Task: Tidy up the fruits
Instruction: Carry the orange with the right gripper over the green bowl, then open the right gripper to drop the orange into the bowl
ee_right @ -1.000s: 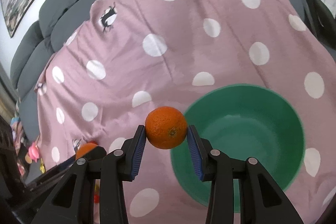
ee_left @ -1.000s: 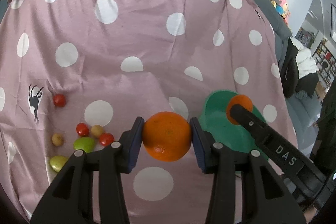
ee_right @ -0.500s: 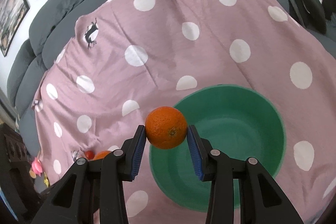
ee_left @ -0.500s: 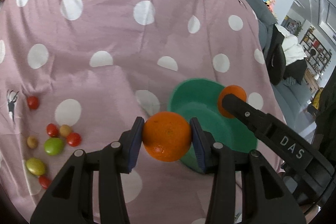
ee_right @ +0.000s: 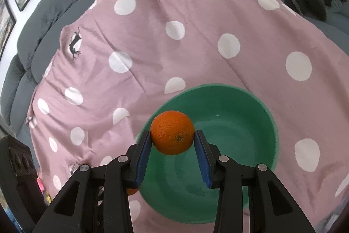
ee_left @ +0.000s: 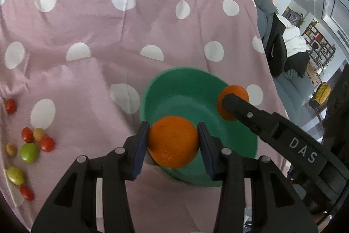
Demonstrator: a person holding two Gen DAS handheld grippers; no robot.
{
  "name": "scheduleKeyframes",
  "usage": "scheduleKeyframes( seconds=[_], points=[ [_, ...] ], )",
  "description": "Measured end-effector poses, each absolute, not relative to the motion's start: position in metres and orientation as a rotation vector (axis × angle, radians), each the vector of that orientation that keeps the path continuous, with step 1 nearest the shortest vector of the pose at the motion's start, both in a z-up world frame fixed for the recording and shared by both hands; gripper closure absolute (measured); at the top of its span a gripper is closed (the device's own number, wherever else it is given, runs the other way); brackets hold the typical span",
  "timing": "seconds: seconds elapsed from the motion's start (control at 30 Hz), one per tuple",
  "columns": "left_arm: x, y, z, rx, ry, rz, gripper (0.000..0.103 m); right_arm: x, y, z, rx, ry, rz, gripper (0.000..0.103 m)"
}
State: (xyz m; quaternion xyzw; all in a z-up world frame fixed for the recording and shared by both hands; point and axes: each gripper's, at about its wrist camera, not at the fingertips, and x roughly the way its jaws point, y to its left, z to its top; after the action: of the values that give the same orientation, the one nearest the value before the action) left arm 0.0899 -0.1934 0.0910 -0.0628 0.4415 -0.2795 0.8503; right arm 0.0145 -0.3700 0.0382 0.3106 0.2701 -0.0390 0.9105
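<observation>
In the left wrist view, my left gripper [ee_left: 173, 143] is shut on an orange [ee_left: 173, 141], held over the near-left rim of a green bowl [ee_left: 187, 93]. My right gripper reaches in from the right, and its own orange [ee_left: 236, 92] shows at the bowl's far right rim. In the right wrist view, my right gripper [ee_right: 172, 141] is shut on that orange [ee_right: 172, 132], above the left part of the green bowl [ee_right: 240, 123], which has nothing lying in it. A sliver of the left gripper's orange [ee_right: 132, 191] shows low behind the right gripper's left finger.
The bowl sits on a pink cloth with white dots [ee_left: 109, 25] spread over a grey sofa [ee_right: 48, 3]. Several small fruits lie at the left: red tomatoes [ee_left: 47, 144], a green one [ee_left: 29, 152], a yellow-green one [ee_left: 15, 175]. Dark clothes [ee_left: 279, 54] lie beyond the cloth's right edge.
Both grippers have carried their oranges toward the bowl. It now lies under the left gripper's orange and fills more of the right wrist view. The small fruits slid to the left edge.
</observation>
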Motion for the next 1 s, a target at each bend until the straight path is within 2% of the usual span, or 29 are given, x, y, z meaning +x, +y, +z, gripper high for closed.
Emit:
scheduleKeyframes(
  seconds=[1.0],
  points=[
    [0.089, -0.227, 0.069, -0.092, 0.973, -0.643, 0.058, 0.029, -0.387, 0.008, 0.734, 0.696, -0.133, 0.062]
  ],
)
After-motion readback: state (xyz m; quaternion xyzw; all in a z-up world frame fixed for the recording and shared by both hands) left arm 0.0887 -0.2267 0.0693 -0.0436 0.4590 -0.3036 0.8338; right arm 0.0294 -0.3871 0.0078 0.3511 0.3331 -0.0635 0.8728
